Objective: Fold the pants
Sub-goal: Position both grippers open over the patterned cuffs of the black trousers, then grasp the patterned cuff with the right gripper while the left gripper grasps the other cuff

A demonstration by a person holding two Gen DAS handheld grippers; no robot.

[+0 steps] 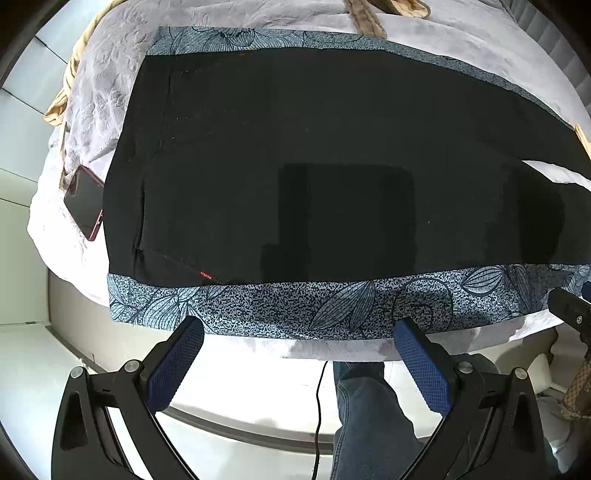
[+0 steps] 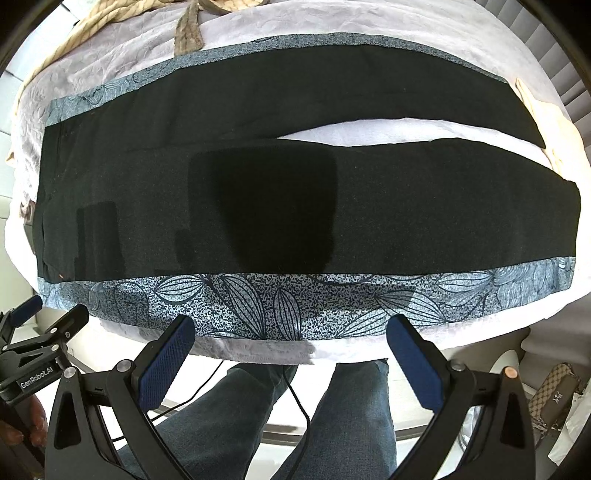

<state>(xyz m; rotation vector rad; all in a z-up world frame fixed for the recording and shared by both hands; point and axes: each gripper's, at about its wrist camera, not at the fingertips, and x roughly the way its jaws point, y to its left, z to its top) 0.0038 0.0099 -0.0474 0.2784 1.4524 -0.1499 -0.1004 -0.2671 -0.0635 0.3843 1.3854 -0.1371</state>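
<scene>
While black pants [image 2: 406, 206] w/ leaf-print side bands lie flat, both grippers' ribbed blue fingers [image 1: 173, 365] splayed; nothing held.

the pants [image 2: 258, 206] lay flat across a worktop [image 2: 332, 349], waist toward 9 o'clock and legs toward 3 o'clock, the two legs parting near 2 o'clock with bare cover [image 2: 369, 134] between them. a phone [image 1: 84, 201] lay on the worktop just beside the waist, at 9 o'clock in the left wrist view. both tongs, left [image 1: 297, 334] and right [image 2: 290, 332], stood at 6 o'clock off the near edge, apart from the cloth. a rope [image 2: 85, 33] lay behind at 11 o'clock.
</scene>
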